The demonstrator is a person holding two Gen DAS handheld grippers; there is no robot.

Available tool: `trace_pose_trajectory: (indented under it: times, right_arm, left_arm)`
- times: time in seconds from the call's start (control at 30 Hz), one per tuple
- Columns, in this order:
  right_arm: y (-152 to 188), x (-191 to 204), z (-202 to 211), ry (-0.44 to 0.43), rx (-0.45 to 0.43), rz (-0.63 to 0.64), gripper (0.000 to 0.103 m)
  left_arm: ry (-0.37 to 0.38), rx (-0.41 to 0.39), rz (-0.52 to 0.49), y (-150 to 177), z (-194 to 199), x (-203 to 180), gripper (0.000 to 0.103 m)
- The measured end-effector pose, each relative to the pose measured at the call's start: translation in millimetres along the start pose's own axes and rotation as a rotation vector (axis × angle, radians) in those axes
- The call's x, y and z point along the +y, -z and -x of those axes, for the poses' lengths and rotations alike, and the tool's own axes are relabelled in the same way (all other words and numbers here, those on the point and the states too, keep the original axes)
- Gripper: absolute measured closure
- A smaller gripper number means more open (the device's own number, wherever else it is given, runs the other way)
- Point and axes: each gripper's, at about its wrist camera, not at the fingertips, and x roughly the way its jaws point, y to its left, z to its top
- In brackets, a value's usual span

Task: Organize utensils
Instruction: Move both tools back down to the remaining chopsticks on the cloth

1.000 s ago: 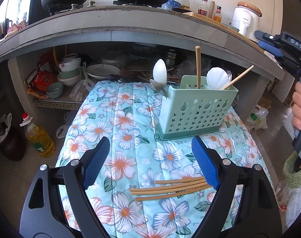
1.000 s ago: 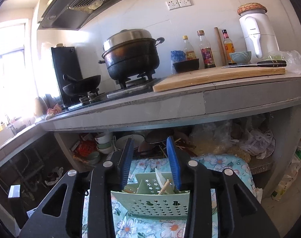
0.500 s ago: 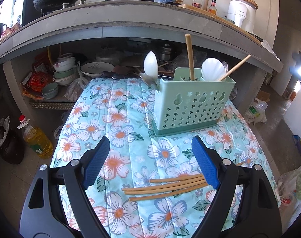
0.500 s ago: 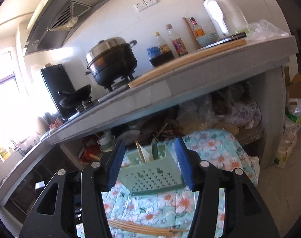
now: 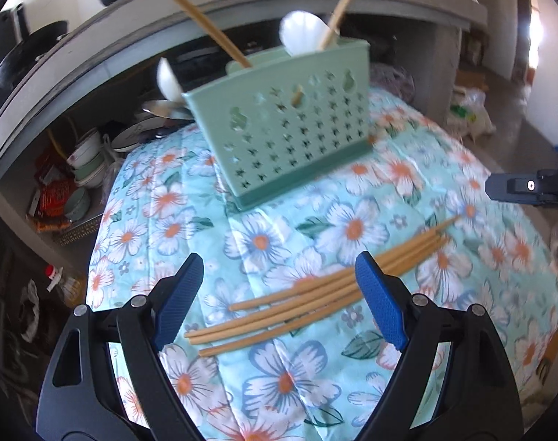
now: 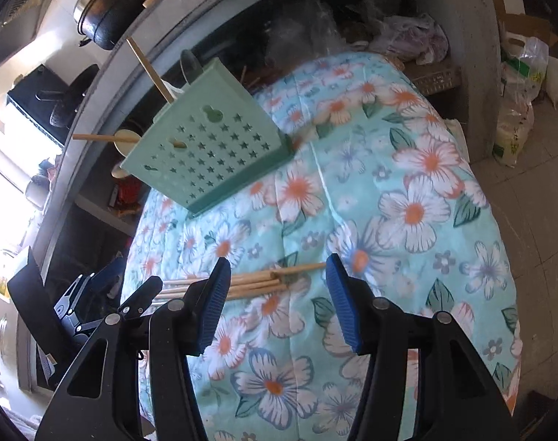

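Observation:
Several wooden chopsticks (image 5: 315,290) lie in a bundle on the floral tablecloth (image 5: 271,378). They also show in the right wrist view (image 6: 257,280). A green perforated utensil holder (image 5: 286,128) stands behind them with chopsticks and white spoons in it; it also shows in the right wrist view (image 6: 209,147). My left gripper (image 5: 279,305) is open, close above the bundle's left part. My right gripper (image 6: 279,301) is open, close above the bundle's right end. Both are empty.
A concrete counter (image 5: 95,55) with pans on top overhangs the table's far side. Bowls and plates (image 5: 91,158) sit on the shelf under it. Plastic bags (image 6: 521,84) lie on the floor at the right. The other gripper shows at the right edge (image 5: 529,187) and at the left (image 6: 80,294).
Both grippers have dropped and tilted down toward the chopsticks on the cloth. The right gripper's jaws have spread wider. The view has rolled, so the holder looks tilted.

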Motion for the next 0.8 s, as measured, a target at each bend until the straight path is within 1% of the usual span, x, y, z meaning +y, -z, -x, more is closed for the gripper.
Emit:
trace_pose_trajectory:
  times: [0.13, 0.2, 0.43, 0.6, 0.8]
  right_arm:
    - [5, -4, -3, 0.051, 0.017, 0.015, 0.038]
    - [8, -7, -4, 0.061, 0.028, 0.017, 0.036]
    - [16, -19, -15, 0.064, 0.081, -0.01, 0.036]
    - [21, -30, -27, 0.045, 0.136, -0.06, 0.036]
    - [23, -37, -30, 0.016, 0.149, -0.097, 0.036]
  left_arm:
    - [-0.008, 0.02, -0.041, 4, -7, -13, 0.023]
    - [-0.015, 0.024, -0.057, 5, -8, -16, 0.023]
    - [-0.041, 0.042, -0.102, 8, -14, -25, 0.023]
    - [-0.051, 0.045, -0.118, 8, -15, -27, 0.023]
    - [-0.054, 0.051, -0.123, 8, -16, -29, 0.023]
